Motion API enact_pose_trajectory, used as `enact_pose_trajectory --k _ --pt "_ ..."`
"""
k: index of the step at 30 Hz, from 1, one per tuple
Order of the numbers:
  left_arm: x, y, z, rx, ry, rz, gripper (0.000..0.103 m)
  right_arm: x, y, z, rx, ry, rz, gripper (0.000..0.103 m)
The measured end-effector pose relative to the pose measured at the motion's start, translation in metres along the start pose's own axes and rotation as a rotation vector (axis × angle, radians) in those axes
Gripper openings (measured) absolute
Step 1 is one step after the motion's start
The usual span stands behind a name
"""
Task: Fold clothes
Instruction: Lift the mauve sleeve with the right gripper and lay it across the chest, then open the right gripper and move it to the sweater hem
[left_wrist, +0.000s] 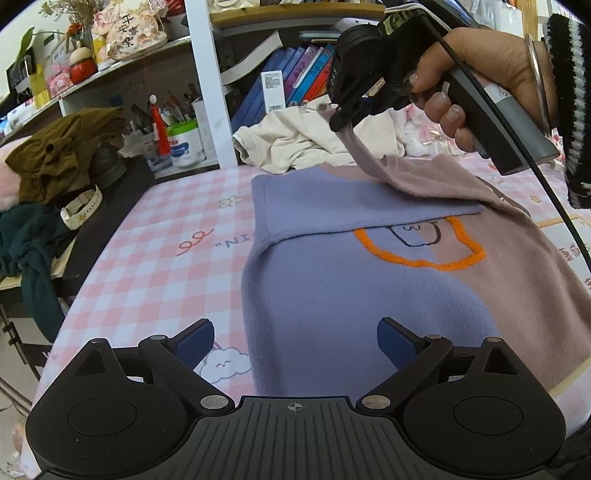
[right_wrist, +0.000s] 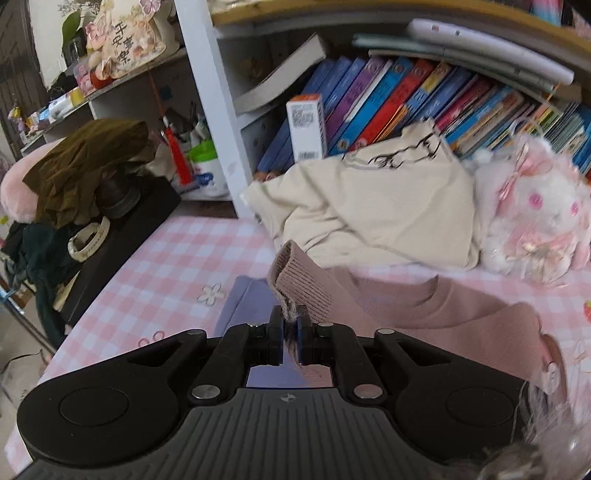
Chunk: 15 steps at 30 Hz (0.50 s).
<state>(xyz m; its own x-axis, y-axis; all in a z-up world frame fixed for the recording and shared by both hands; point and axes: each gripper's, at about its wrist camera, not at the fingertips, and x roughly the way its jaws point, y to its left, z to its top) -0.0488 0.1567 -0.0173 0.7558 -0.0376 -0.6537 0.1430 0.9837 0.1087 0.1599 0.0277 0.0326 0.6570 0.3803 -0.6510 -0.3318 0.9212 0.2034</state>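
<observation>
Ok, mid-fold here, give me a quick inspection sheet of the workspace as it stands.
Surface: pink checked cloth, sweatshirt spread on it.
Job's things: purple and mauve sweatshirt, purple sleeve folded across the chest; mauve sleeve lifted by its cuff.
Clutter: cream garment, plush toy, olive cloth, watch.
Grippers: left gripper open, hovering over the hem; right gripper shut on the cuff.
Cables: black cable trailing from the right handle.
Surroundings: bookshelf behind.
</observation>
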Motion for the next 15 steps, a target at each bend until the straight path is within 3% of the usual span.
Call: enact_pose_trajectory --k 2,6,11,15 --pt "0.0 0.001 0.0 -0.002 0.001 0.0 0.097 -0.003 -0.001 -0.005 -0.023 0.013 0.079 0.059" --pt "0.0 0.002 0.001 -0.005 0.003 -0.001 0.097 -0.027 -0.009 -0.032 -0.039 0.019 0.104 0.06" --pt "0.006 0.009 0.001 -0.034 0.028 0.007 0.097 -0.075 -0.04 -0.096 -0.047 0.07 0.018 0.06" --pt "0.011 0.013 -0.003 -0.053 0.054 -0.015 0.097 -0.114 -0.08 -0.15 0.007 0.109 -0.164 0.058"
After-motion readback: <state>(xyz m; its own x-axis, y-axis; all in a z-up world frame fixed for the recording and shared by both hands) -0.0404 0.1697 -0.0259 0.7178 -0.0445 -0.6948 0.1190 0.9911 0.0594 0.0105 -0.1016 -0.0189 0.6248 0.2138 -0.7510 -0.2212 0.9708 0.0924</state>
